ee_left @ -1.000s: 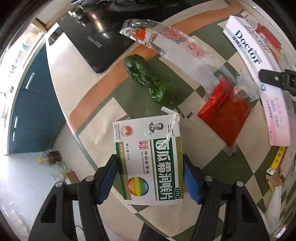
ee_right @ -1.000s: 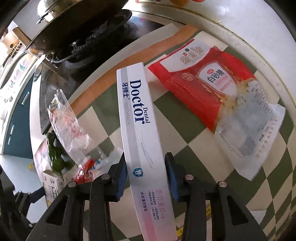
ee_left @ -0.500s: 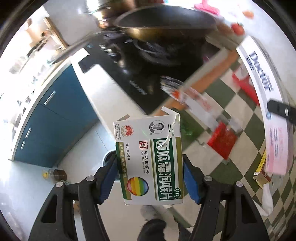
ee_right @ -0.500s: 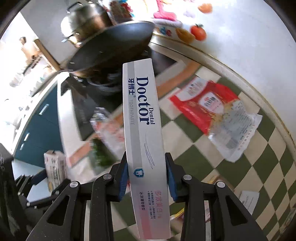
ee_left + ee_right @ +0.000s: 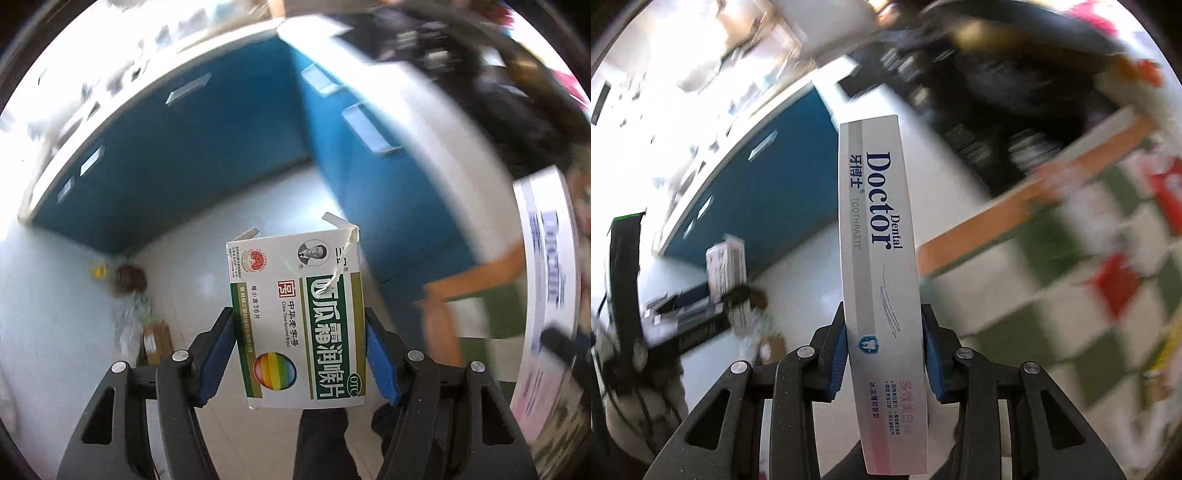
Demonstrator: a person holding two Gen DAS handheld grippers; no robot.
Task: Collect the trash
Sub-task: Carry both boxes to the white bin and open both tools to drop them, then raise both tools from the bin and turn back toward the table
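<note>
Both cameras have swung off the checkered counter (image 5: 1071,258) since a second ago; I now see blue cabinets (image 5: 221,155) and pale floor (image 5: 66,332), blurred. My left gripper (image 5: 299,350) clamps the medicine box (image 5: 299,317) by its sides, held in the air above the floor. My right gripper (image 5: 884,354) grips the toothpaste box (image 5: 879,258) near its lower end, off the counter's edge.

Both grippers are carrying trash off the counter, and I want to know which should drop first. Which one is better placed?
Probably left. The left gripper holds the medicine box out over open floor, while the right gripper with the toothpaste box sits nearer the checkered counter. No bin is visible.
</note>
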